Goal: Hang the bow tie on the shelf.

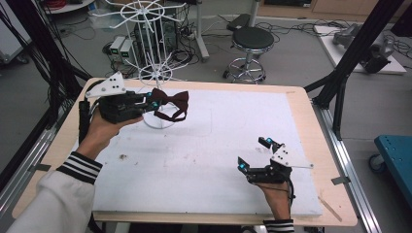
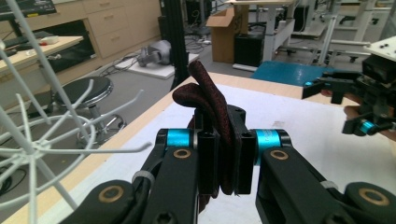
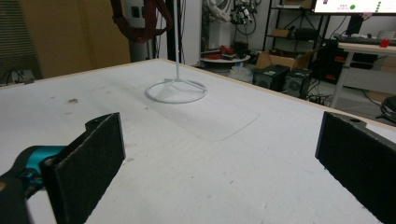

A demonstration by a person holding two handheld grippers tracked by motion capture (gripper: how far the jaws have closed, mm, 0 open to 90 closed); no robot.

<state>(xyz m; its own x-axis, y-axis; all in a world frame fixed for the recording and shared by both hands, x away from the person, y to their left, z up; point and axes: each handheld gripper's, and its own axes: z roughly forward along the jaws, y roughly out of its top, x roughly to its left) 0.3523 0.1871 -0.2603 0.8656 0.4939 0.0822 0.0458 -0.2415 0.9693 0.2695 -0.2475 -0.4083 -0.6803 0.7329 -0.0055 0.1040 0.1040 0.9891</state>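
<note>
A dark maroon bow tie [image 1: 169,100], w/ its strap looped below, was held above the bench's [image 1: 204,145] far-left area, just beside a white wire stand [image 1: 158,73]. It was clamped in the left gripper [image 1: 151,101], fabric pinched between the jaws. The right gripper [image 1: 253,154] was seen spread wide, holding nothing, near the bench's front-right.

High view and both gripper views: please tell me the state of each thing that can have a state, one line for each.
Left gripper: fingers shut on the bow tie, held above the table.
Bow tie: dark red, lifted, strap hanging in a loop, beside the white wire stand.
White wire stand: upright, nothing seen hanging on its arms.
Right gripper: fingers open wide, holding nothing, low over the white mat.
</note>
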